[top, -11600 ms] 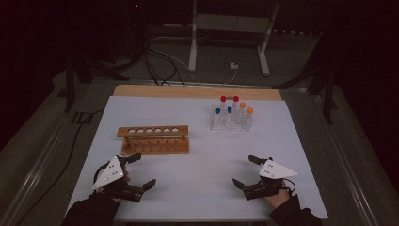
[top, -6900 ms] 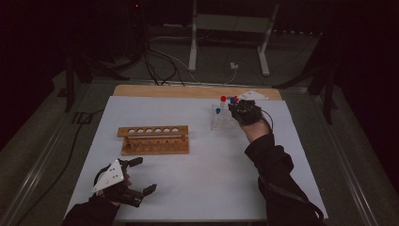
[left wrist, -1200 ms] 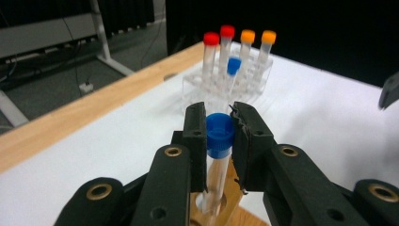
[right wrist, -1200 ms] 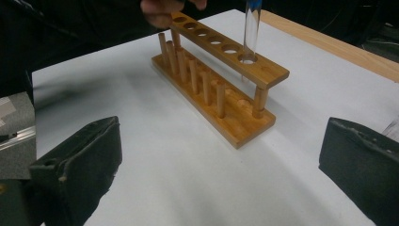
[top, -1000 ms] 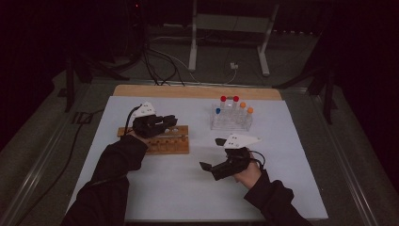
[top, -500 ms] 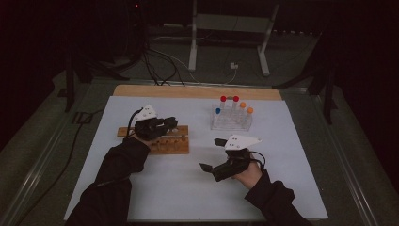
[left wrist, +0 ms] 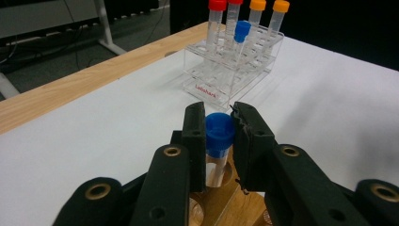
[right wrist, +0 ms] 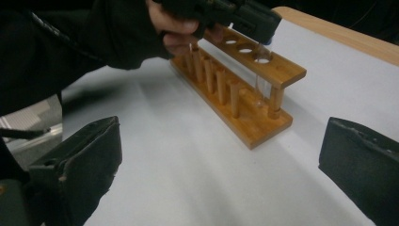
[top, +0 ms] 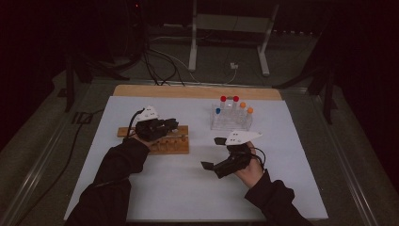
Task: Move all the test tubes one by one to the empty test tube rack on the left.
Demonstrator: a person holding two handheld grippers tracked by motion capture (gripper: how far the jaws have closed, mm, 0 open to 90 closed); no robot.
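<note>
Blue-capped tube (left wrist: 219, 136) is clamped right at the cap between the left gripper (left wrist: 219, 134) jaws, which are pinched in tight on both sides of it. In the left gripper view that's dead center of the frame, and the clear body of the tube hangs down into a hole of the wooden rack (left wrist: 226, 197) just below. From the right gripper view you can see the glass going through the end hole of the rack's top board, upper middle of the frame, with the bottom of the tube down near the base board.

In the high view, the left gripper (top: 164, 126) sits over the wooden rack (top: 162, 141), left of center on the white mat (top: 188, 188).

Right gripper (top: 214, 153) is hanging out lower down, right of center, jaws spread wide with nothing in them. Its own view shows the two black pads at the bottom corners and just bare mat between.

Clear plastic rack (top: 230, 120) with red, orange and blue capped tubes stands in the upper right part of the mat, well apart from the wooden one.
</note>
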